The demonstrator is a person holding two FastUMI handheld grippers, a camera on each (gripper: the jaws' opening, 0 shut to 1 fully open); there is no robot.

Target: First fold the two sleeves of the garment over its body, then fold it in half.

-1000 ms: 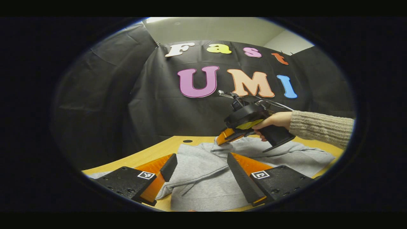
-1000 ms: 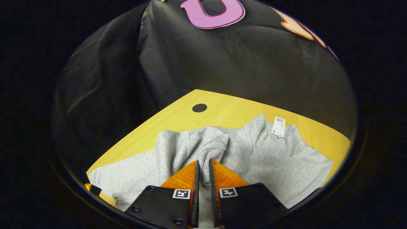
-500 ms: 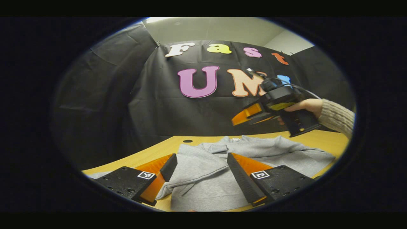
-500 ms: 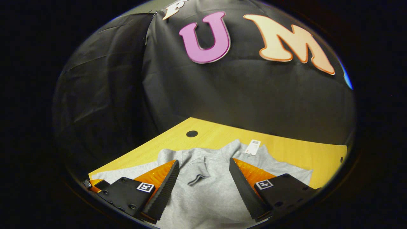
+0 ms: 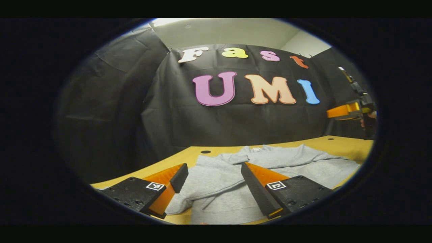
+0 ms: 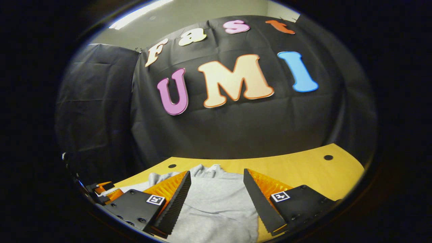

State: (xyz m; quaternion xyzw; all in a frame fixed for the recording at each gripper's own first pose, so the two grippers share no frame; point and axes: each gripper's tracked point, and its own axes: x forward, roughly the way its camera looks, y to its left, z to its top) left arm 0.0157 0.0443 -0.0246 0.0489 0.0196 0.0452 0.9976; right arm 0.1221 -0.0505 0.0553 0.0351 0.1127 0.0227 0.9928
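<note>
The grey garment lay flat on the wooden table, its collar toward the booth wall, with a sleeve folded across its body. A second before, the right gripper had been pinched shut on that sleeve's cuff over the middle of the garment; half a second later its fingers had parted and it was rising, and at this moment it was up and well off to the garment's right side, fingers apart and holding nothing. So the sleeve had been released in place, and that fold looked done. Whether the other sleeve was folded could not be told; if so, the fold in half was next.

The left gripper hovered low over the garment's near edge, fingers spread, gripping nothing.

Count: one garment, two grippers, one table, with two small dark holes in it beyond the garment.
</note>
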